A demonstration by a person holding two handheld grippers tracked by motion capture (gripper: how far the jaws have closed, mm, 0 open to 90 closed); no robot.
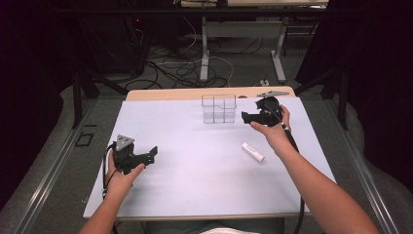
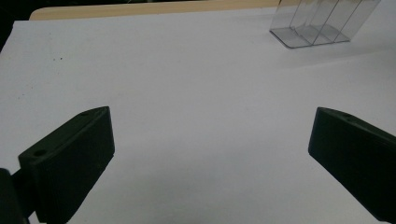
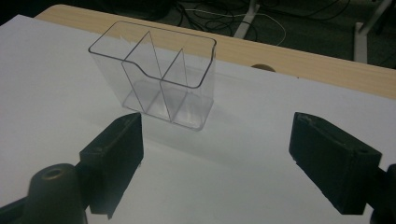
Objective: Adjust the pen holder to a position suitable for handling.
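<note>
High view: two black two-jaw tongs, one clear plastic divided holder, one small white oblong stick, all over one white-topped desk with a pale wooden far edge. Left tongs held low at the near left, jaws apart, gripping nothing, touching nothing. Right tongs raised at the far right, just beside the clear holder's right side, jaws apart and empty. White stick lying flat, slanted, near the right forearm, well apart from the left tongs.

Left gripper view: left tongs spread wide, bare white desk between the two jaws. Clear holder far off at the upper right, upright.

Right gripper view: right tongs wide apart, nothing clamped. Clear holder upright beyond the jaws, nearer the left jaw, no contact visible. Transparent walls, rounded corners, one side cut lower, inner dividers forming three compartments, all looking empty.
</note>
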